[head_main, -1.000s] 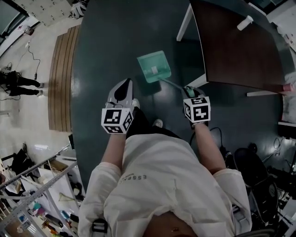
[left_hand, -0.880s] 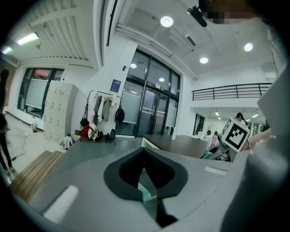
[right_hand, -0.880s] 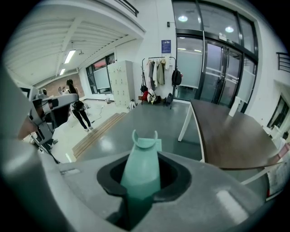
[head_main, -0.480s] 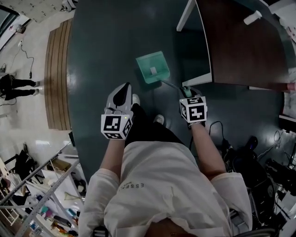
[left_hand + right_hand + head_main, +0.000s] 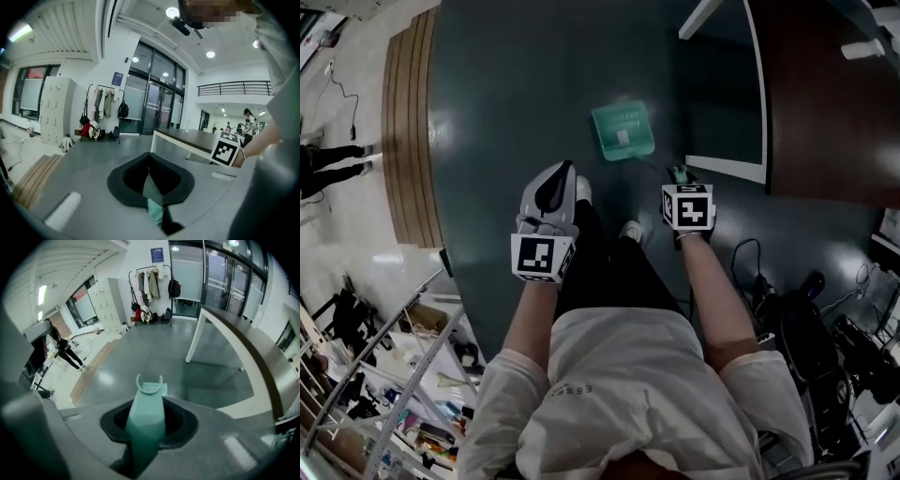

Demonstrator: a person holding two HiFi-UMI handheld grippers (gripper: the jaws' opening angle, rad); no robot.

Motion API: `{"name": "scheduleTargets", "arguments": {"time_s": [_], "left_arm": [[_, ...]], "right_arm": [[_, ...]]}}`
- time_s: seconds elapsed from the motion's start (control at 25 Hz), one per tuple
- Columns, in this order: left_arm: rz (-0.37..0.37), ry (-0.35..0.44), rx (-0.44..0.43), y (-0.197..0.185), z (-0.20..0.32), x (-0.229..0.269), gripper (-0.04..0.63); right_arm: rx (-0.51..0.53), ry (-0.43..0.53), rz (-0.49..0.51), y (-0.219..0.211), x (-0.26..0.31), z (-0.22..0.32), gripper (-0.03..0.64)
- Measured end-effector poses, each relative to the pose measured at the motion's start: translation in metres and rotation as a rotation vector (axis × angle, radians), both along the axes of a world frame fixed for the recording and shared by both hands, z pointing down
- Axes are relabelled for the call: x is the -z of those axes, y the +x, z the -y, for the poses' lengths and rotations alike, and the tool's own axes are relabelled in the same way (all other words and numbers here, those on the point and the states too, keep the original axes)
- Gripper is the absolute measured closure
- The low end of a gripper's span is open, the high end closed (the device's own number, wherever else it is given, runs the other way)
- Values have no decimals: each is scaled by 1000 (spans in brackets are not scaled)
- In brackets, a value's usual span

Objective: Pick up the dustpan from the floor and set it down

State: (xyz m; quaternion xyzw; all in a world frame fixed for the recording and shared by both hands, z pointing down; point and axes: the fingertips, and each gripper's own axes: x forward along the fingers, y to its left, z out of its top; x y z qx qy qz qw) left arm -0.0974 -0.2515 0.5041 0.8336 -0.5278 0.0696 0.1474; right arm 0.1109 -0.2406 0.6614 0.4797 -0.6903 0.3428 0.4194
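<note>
A teal dustpan [image 5: 622, 131] hangs low over the dark green floor ahead of my feet, its long handle [image 5: 656, 166] running back to my right gripper [image 5: 678, 174]. In the right gripper view the jaws are closed on that handle [image 5: 145, 423], and the pan [image 5: 152, 388] shows past its forked end. I cannot tell whether the pan touches the floor. My left gripper [image 5: 565, 169] is off to the dustpan's left, holding nothing. Its jaws meet along a seam [image 5: 150, 187] where a small teal bit shows.
A brown-topped table [image 5: 825, 94] with white legs stands at the upper right, a white cylinder [image 5: 862, 49] on it. A wooden strip [image 5: 403, 141] edges the floor at left. Cables and a dark chair [image 5: 806, 319] lie at right, cluttered shelving [image 5: 394, 394] at lower left.
Both grippers have sunk toward the floor. The dustpan has gone down with the right gripper and now looks smaller and farther right in the head view.
</note>
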Motion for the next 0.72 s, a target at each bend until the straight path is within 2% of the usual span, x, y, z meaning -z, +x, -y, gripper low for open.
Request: {"name": "scheduleTargets", "arguments": {"time_s": [0.12,0.28,0.4,0.72], "left_arm": [[25,-34,3,-14,3,-22,591],[-3,-69,31,-18,22,-43,592],[-12,-92,28,-16,41,-60,591],[-44,-153,65,-24,42,-85,592]], "right_arm": [[-19,-46,-25,-11,-27,2,546],[-26,-78,-40,-16,-59,22,545],[-39,-83,-46,-16,-82,40,545],[-74,-78,-49,-29,-110,39,545]]}}
